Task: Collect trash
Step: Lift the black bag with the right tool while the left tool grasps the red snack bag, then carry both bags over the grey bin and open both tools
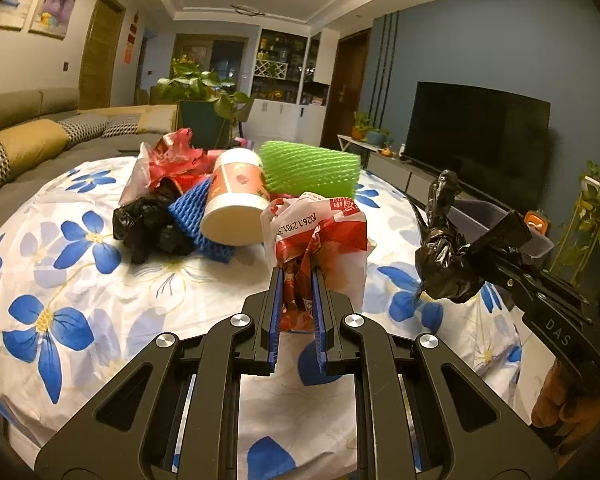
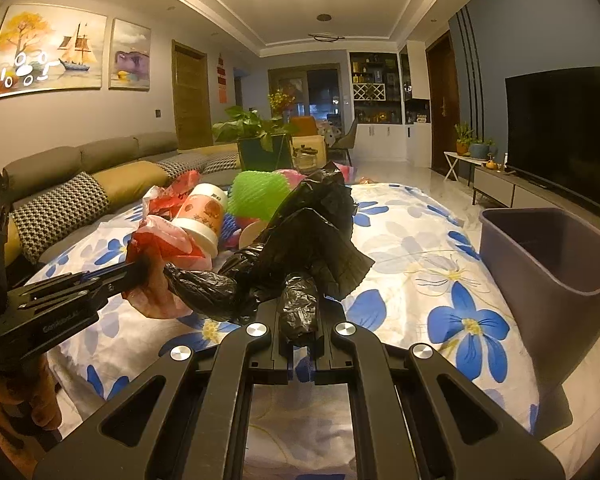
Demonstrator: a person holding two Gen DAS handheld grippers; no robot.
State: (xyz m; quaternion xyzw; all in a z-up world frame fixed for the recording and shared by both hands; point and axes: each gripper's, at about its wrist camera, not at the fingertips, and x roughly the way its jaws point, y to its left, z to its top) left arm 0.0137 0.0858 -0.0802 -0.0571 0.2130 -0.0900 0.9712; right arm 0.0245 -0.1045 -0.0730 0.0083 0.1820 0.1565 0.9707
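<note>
Item, far left of the left claw (image 1: 296,280): crumpled black plastic bag (image 1: 148,228) lying on the desk under a white cloth with blue flowers (image 1: 80,280). Next right, touching it: blue foam fruit net (image 1: 198,216), half under a tipped paper cup with a red-and-white printed label (image 1: 236,200); behind these, a crumpled red-and-clear plastic wrapper (image 1: 168,160). Ahead of the left claw: bright green foam fruit net (image 1: 312,172), rolled, at the back of the heap. In the left claw: red-and-white printed plastic wrapper (image 1: 320,240), pinched between the blue pads, jaws nearly together. Right of it: right claw (image 1: 488,256), pressed together on a second crumpled black plastic bag (image 2: 300,240), held above the cloth. Further right, beyond the right claw: open grey plastic bin (image 2: 548,256) standing beside the desk edge.
</note>
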